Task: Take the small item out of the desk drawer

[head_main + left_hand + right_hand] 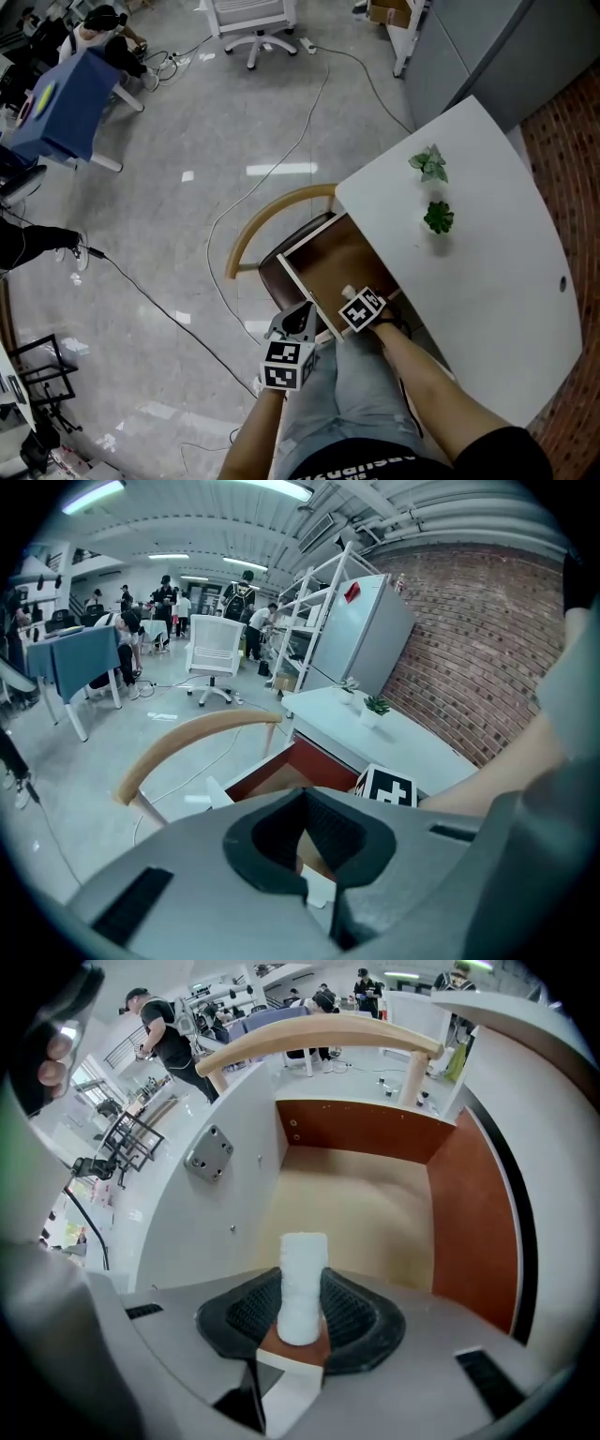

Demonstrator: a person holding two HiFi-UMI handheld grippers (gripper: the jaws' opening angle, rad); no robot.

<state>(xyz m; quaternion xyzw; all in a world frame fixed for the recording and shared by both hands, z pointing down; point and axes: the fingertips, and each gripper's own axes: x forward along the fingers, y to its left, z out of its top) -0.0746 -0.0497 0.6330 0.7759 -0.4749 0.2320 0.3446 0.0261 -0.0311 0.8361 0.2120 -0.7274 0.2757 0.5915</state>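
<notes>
Clamped between the jaws of the right gripper (302,1299), a small white cylinder (304,1255) is held upright over the near end of the open drawer (375,1213), clear of its bare tan floor. The drawer is pulled out from under the edge of the white surface (487,253). The left gripper (305,841) is poised by the drawer's front, its jaws seen a narrow gap apart with nothing gripped. Beyond the drawer, a curved wooden chair back (319,1033) is seen. Two small green plants (429,164) are set toward the surface's far edge.
</notes>
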